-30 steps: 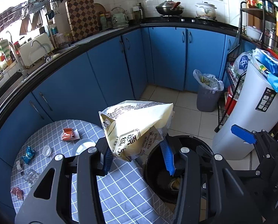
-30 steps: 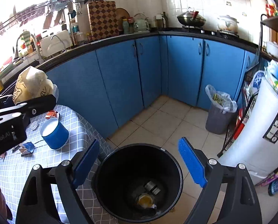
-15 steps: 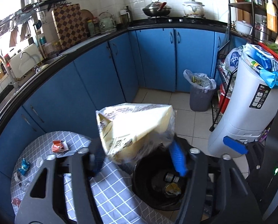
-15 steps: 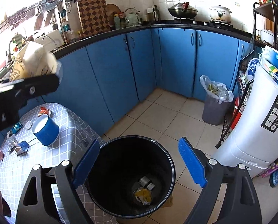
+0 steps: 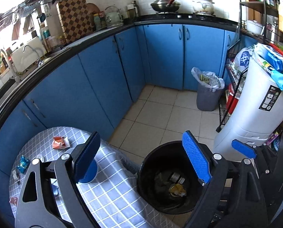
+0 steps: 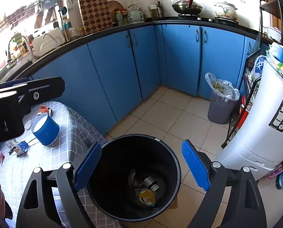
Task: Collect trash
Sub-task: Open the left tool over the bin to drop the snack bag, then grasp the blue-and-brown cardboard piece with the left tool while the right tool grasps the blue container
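A black trash bin (image 5: 151, 163) (image 6: 166, 152) stands on the floor beside the checked table (image 5: 111, 195) (image 6: 52, 157); it holds a can, a yellow wrapper and crumpled trash. My left gripper (image 5: 141, 157) is open and empty above the table edge and the bin. My right gripper (image 6: 141, 167) is open and empty over the bin mouth. On the table lie an orange wrapper (image 5: 58, 142), a blue wrapper (image 5: 23, 163), a blue cup (image 6: 45, 129) and small scraps (image 6: 20, 148).
Blue cabinets (image 5: 103, 79) curve around the left and back. A grey bin with a plastic liner (image 5: 208, 95) stands in the far corner. A white appliance (image 5: 259, 110) and a wire rack (image 5: 230, 87) stand at the right. Tiled floor (image 5: 160, 117) lies between them.
My left gripper held a yellow and white snack bag over the bin; now its jaws are open and the bag is gone from view. The right gripper stayed open.
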A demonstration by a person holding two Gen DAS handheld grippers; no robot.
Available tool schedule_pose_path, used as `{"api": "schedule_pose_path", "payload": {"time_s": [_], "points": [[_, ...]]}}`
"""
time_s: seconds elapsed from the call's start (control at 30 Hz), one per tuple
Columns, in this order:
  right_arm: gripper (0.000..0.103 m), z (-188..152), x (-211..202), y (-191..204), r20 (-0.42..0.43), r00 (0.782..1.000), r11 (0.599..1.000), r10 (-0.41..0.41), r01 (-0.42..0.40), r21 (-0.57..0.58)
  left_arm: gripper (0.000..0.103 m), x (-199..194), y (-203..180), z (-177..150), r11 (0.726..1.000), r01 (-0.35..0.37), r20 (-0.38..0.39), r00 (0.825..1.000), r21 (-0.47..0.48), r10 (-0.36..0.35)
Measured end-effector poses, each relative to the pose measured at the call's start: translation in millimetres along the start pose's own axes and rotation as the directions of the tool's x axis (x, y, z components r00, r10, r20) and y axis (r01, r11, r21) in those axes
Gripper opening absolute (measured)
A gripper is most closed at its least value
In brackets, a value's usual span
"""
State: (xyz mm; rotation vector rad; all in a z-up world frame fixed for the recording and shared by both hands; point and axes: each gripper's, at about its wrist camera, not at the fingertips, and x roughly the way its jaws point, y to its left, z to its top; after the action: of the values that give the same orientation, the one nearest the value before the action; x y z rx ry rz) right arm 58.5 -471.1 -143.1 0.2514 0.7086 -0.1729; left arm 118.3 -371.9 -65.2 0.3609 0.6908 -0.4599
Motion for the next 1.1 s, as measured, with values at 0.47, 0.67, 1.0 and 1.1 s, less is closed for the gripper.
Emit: {"api": "schedule_pose_path", "payload": {"time_s": [0.47,0.67,1.0,1.1], "points": [[0.084,6,-2,73,-0.002,0.998,0.991,0.061,-0.061,-0.117,0.087,-19,94,-32,0.984,-0.090,-0.028,0.996,-0.153,0.087],[0.084,3,3,114,-0.021,0.995,0.979,0.095,-0.097,-0.179,0.088,-26,137,-52,0.965,-0.145,-0.046,0.989,-0.217,0.138],[0.084,-2,28,176,-0.071,0.988,0.952,0.138,-0.152,-0.265,0.089,-9,221,-119,0.900,-0.253,-0.182,0.963,-0.355,0.198],[0.084,-6,38,190,-0.090,0.985,0.944,0.144,-0.164,-0.288,0.089,0,237,-141,0.882,-0.272,-0.224,0.955,-0.385,0.197]]}}
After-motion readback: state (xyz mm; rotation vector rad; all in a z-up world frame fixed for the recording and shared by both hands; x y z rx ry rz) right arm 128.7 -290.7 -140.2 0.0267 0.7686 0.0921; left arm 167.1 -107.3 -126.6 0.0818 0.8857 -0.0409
